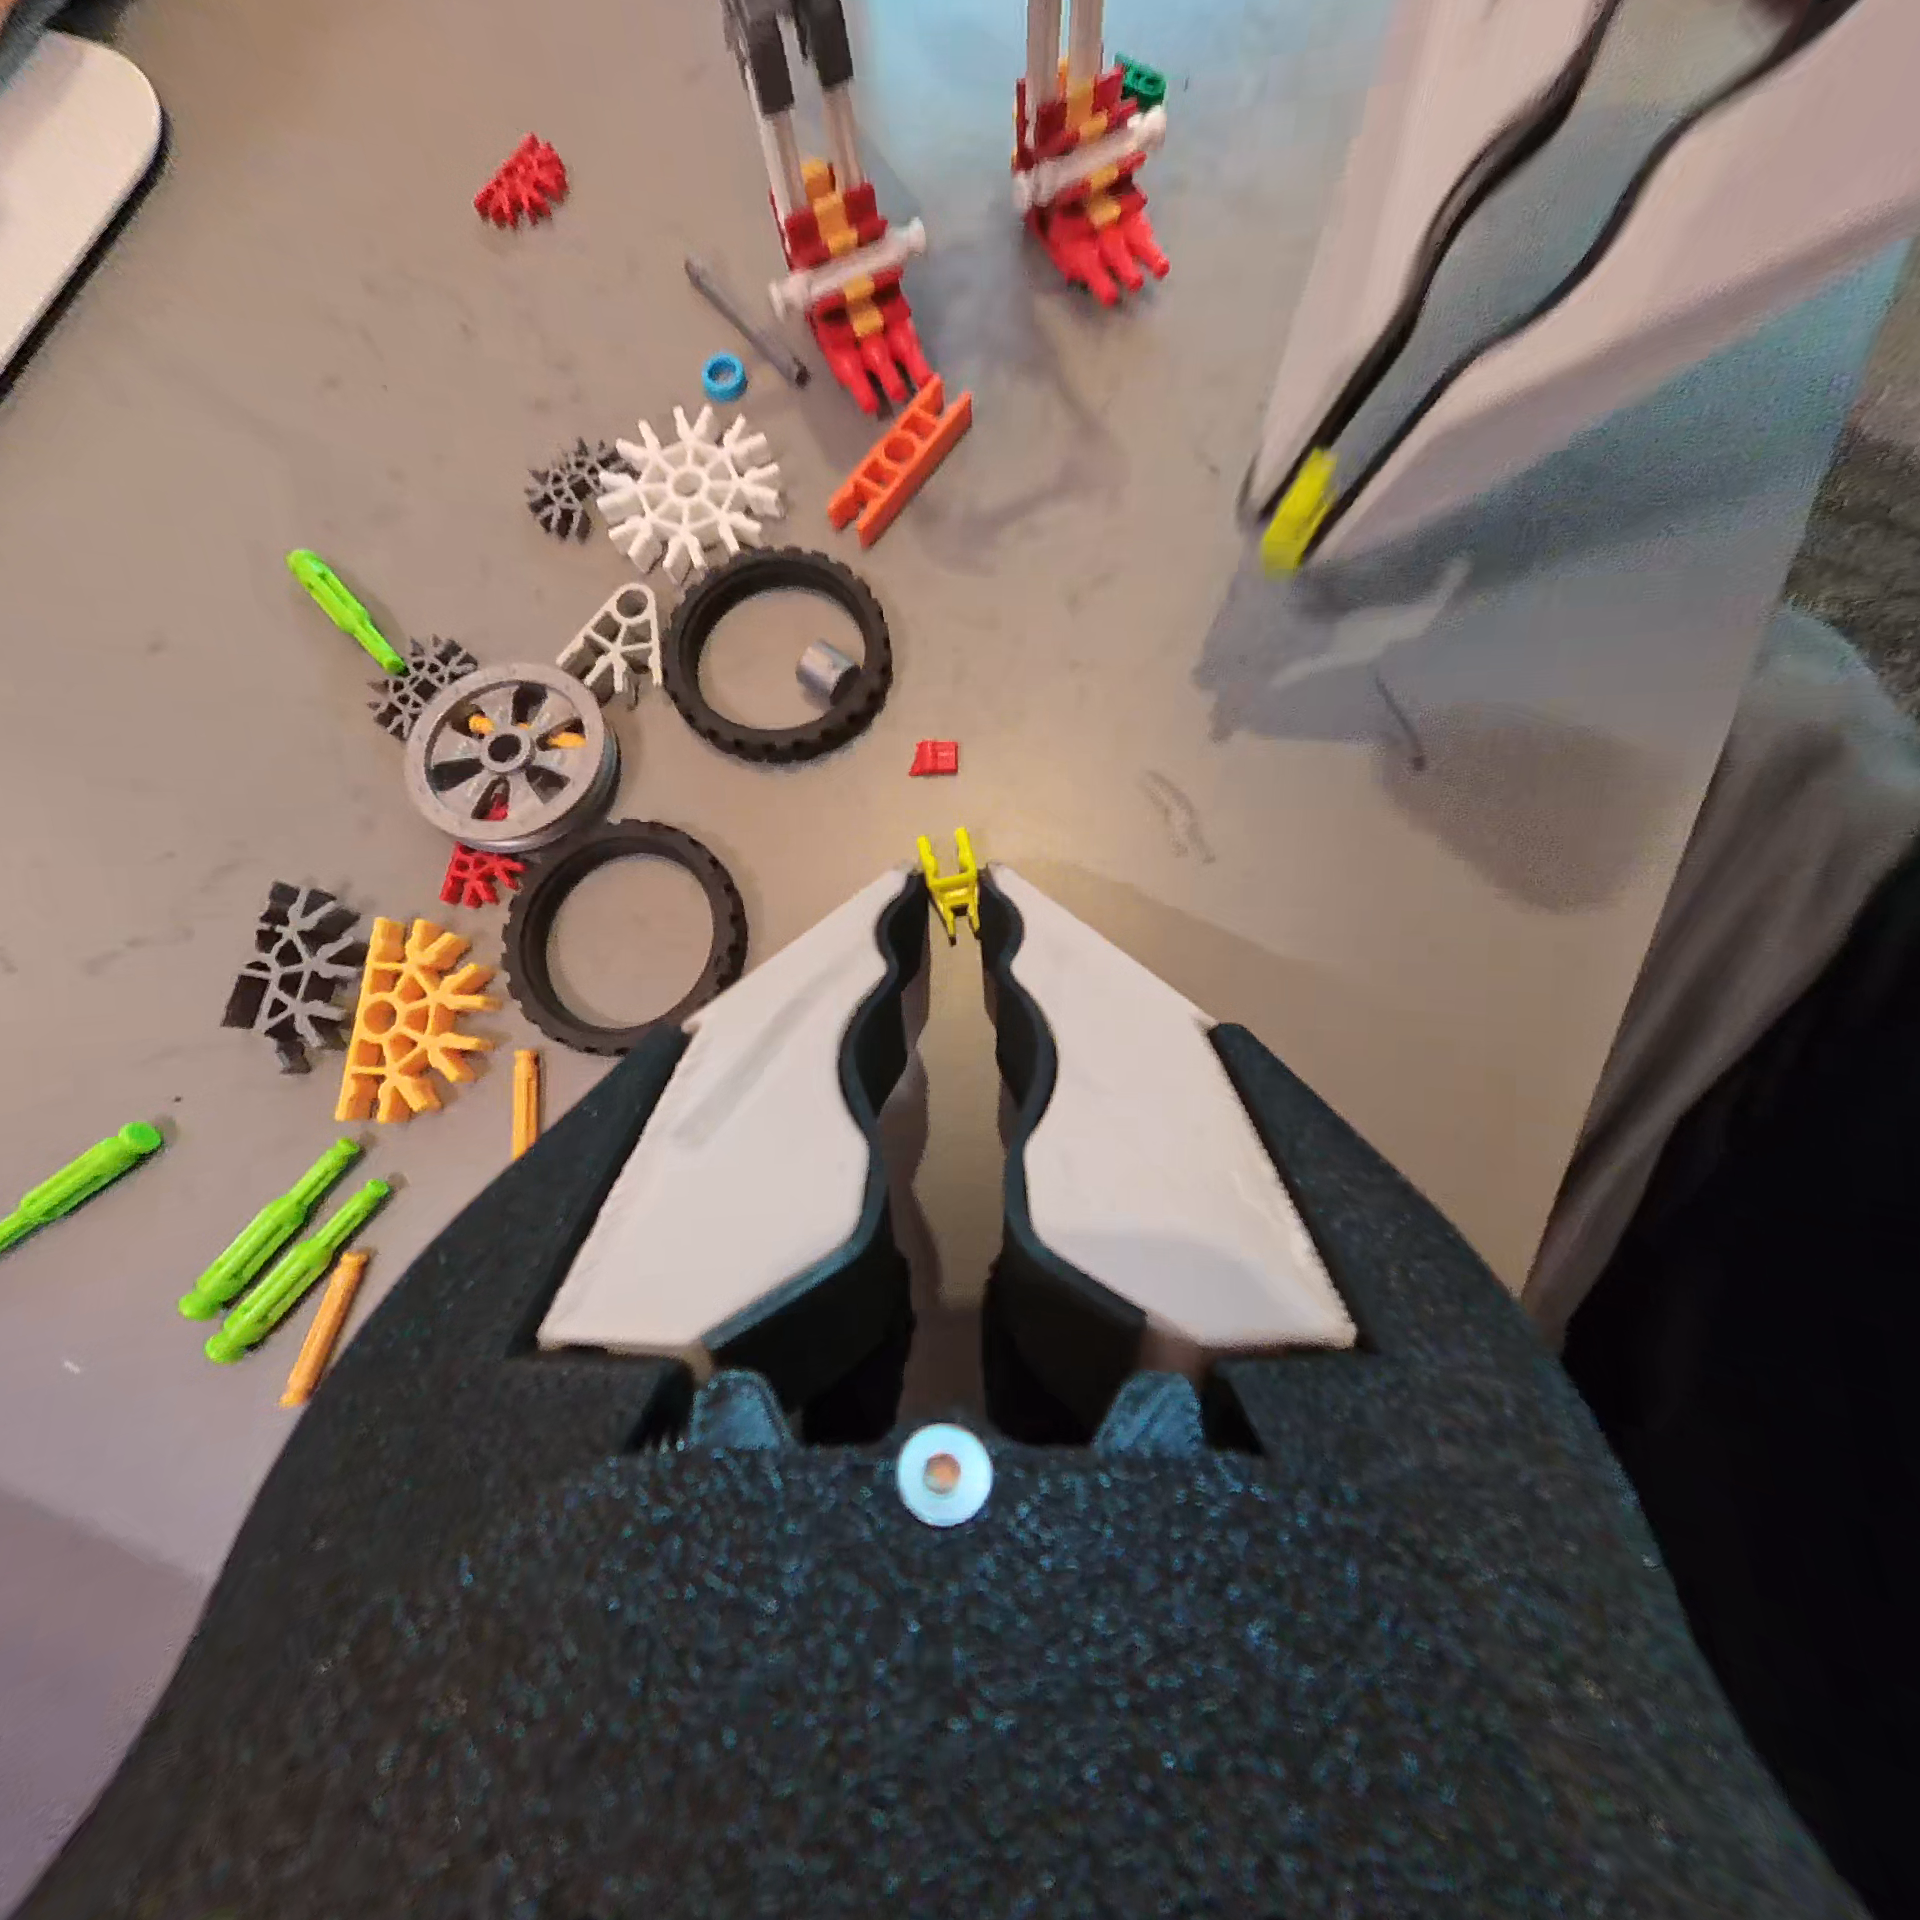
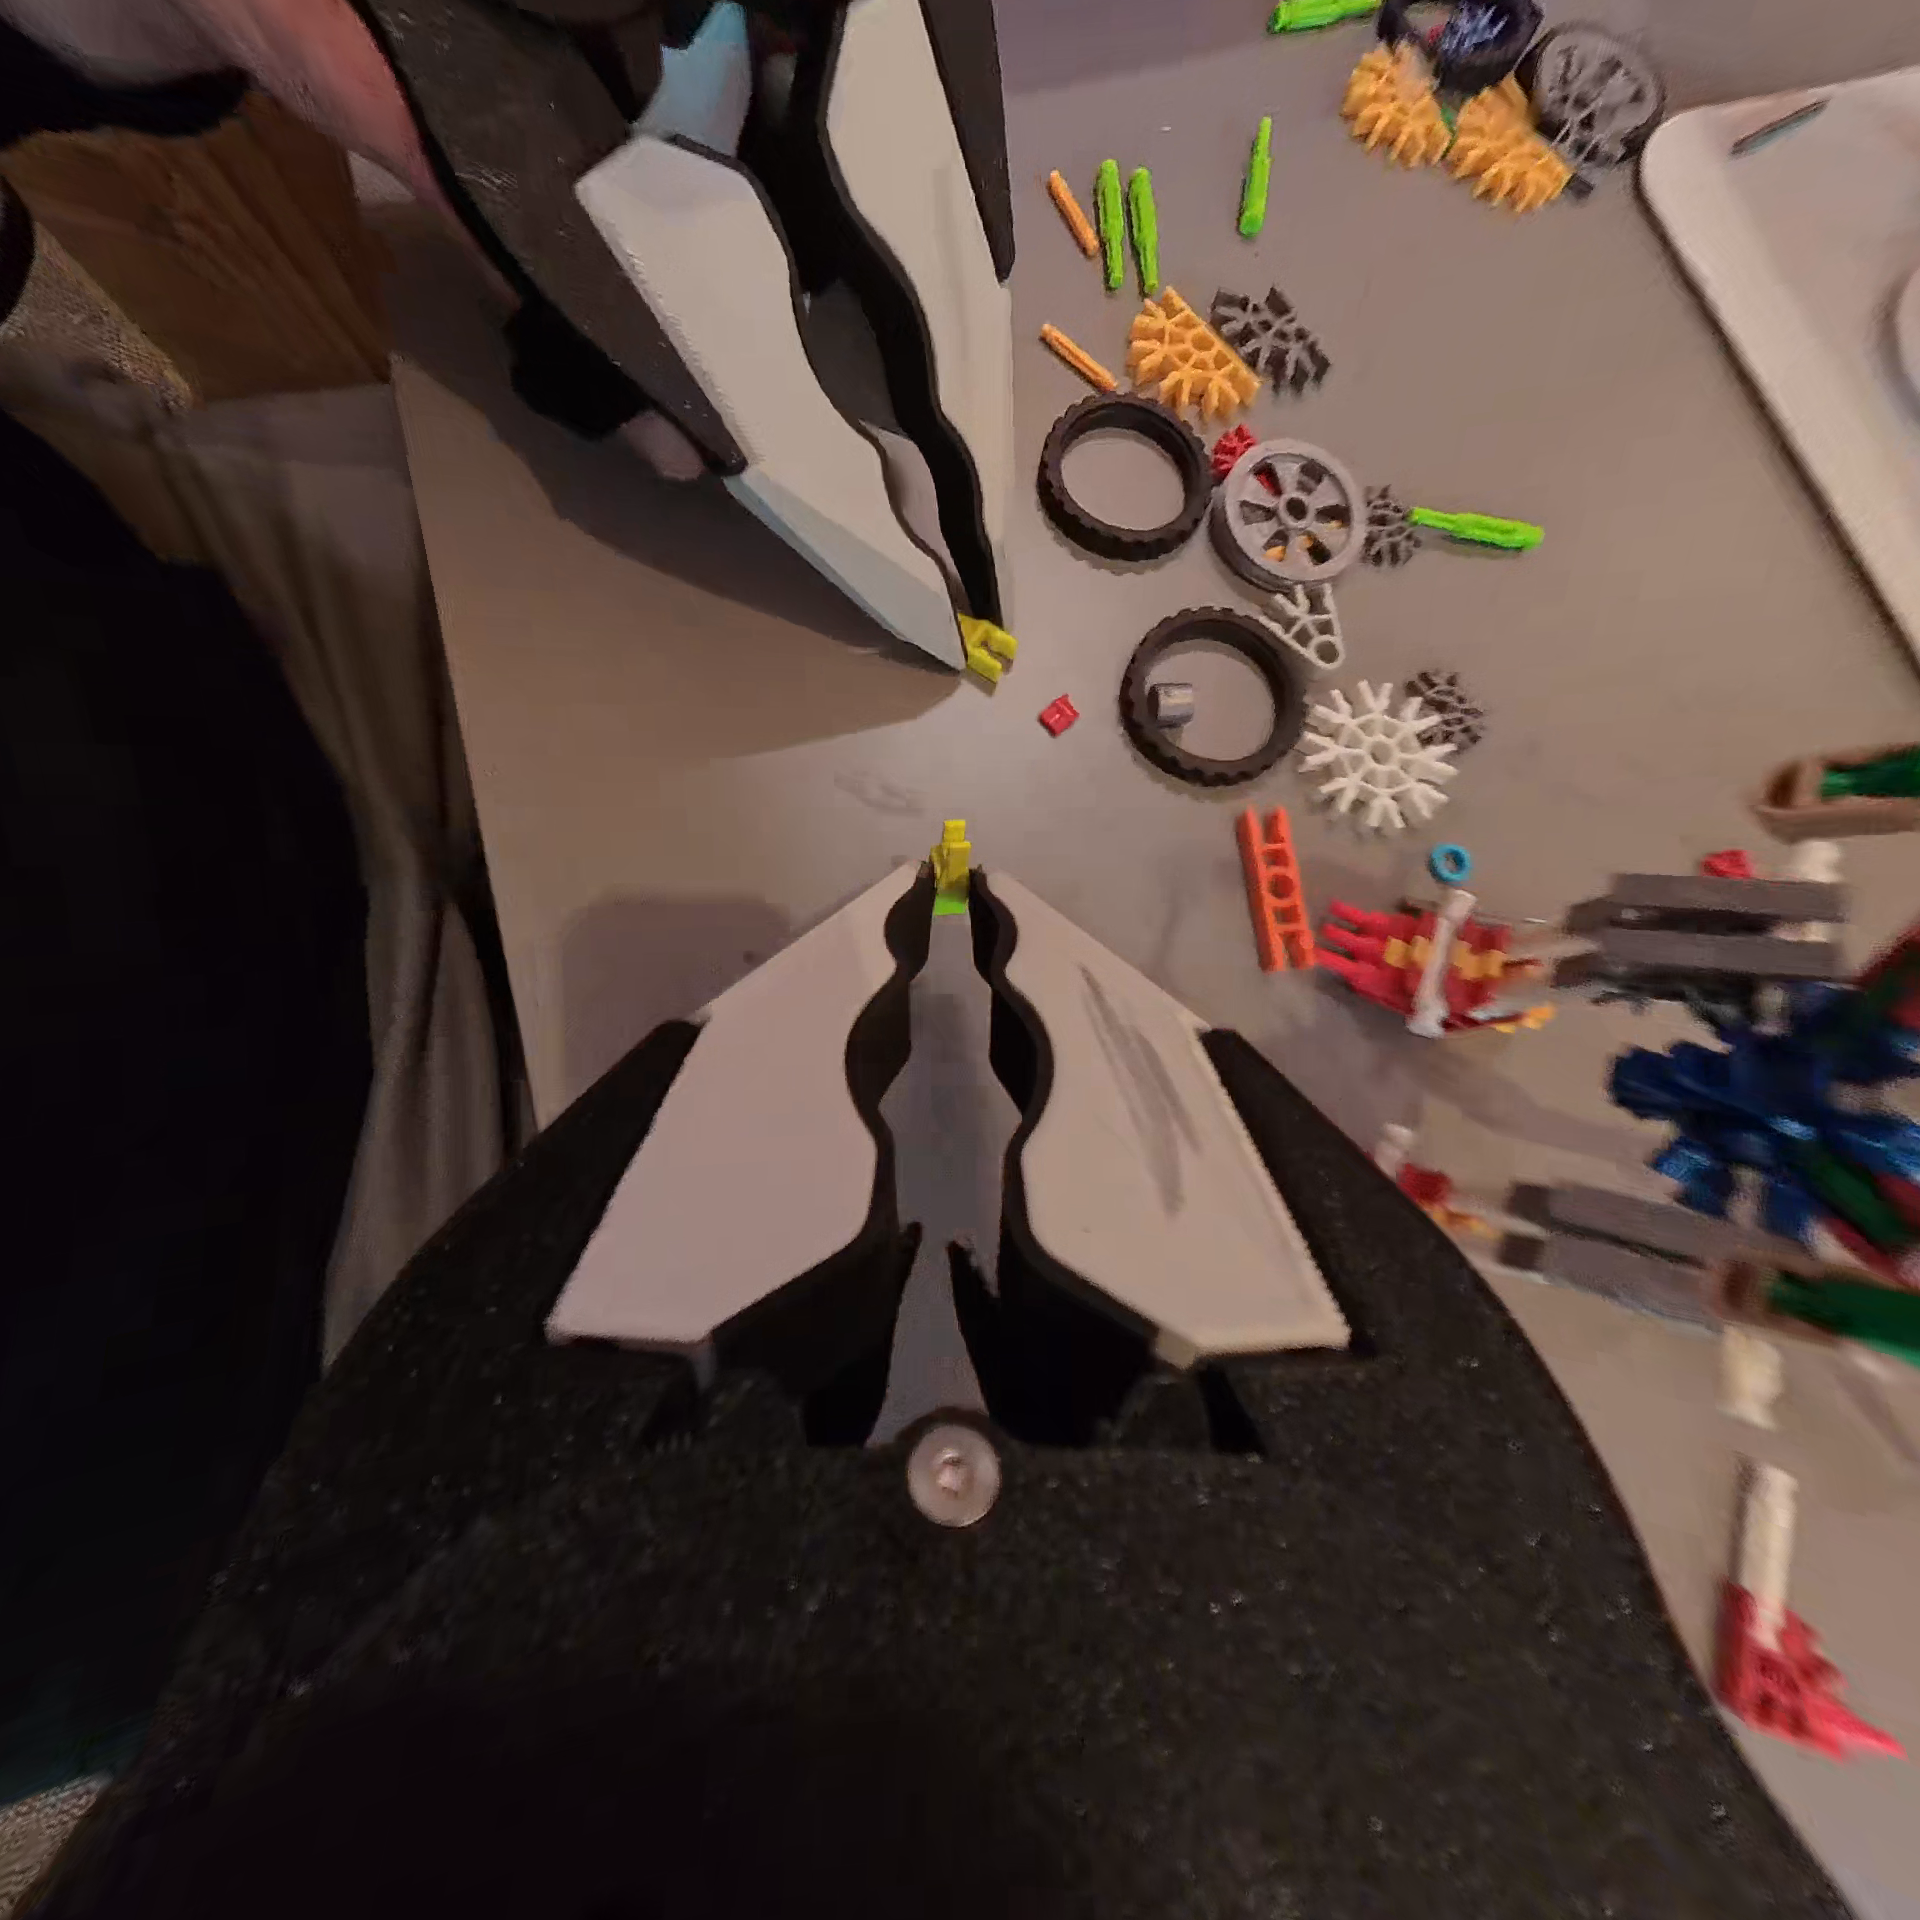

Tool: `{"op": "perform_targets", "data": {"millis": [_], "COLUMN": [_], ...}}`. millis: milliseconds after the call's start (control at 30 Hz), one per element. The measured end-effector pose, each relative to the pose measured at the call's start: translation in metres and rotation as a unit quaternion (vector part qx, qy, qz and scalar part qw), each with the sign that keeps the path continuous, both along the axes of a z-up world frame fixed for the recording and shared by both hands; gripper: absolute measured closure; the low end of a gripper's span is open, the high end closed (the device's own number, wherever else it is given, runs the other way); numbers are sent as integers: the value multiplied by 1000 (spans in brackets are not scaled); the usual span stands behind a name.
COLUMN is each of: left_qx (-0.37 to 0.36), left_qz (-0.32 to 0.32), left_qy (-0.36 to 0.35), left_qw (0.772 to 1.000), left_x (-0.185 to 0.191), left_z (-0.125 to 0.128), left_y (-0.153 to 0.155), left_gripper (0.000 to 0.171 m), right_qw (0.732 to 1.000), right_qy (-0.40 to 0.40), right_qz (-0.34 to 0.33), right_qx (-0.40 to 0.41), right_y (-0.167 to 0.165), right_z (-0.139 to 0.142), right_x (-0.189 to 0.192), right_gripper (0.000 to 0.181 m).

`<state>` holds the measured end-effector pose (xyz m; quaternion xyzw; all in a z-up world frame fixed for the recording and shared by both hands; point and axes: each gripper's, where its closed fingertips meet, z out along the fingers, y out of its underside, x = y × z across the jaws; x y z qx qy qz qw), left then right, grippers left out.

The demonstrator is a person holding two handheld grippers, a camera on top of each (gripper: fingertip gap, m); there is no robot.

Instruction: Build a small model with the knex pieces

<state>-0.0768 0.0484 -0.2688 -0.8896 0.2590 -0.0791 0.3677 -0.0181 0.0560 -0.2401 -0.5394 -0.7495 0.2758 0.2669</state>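
The left gripper (image 1: 951, 883) is pinched narrow on a small yellow clip (image 1: 951, 885), whose forked end pokes out past the tips toward 12 o'clock. The right gripper (image 2: 951, 883) is likewise nearly closed, pinching a small yellow-green piece (image 2: 951, 862) that stands out of its tips along the line of the fingers; its lower end looks greener, and its exact shape is too small to tell.

In the right wrist view the left gripper comes in from 11 o'clock, its clip (image 2: 985, 646) held well apart from the right gripper's piece, which lies at about 6 o'clock from it. Both pieces hang over the grey table (image 2: 727, 748) near its edge. A tiny red piece (image 2: 1058, 715) lies on the table just beside the clip, toward 4 o'clock.

Farther out, at 2 o'clock from the right gripper, sit two black tyres (image 2: 1205, 696), a grey wheel (image 2: 1294, 511), a white snowflake connector (image 2: 1377, 753) and an orange ladder-like piece (image 2: 1276, 888).
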Motion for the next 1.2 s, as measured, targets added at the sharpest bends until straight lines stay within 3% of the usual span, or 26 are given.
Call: {"op": "perform_targets", "data": {"millis": [133,233,533,933,1200], "left_qx": [4,6,17,24,31], "left_qz": [2,1,-5,1,1], "left_qy": [5,-4,-5,1,-4], "left_qw": [1000,1000,1000,1000,999], "left_x": [-2,-1,-6,-12,-13], "left_z": [0,1,5,6,7], "left_y": [0,-2,-12,-12,-15], "left_gripper": [161,155,147,149,149], "right_qw": [999,999,999,1000,999], "right_qy": [-12,-33,-13,-28,-30], "right_qz": [-14,-17,-14,-5,-44], "right_qx": [-26,-34,-35,-10,-5], "right_y": [-4,-5,-10,-25,-19], "right_z": [-16,-27,-12,-24,-18], "right_x": [-13,-14,-9,-23,-14], "right_gripper": [173,161,159,169,161]}}
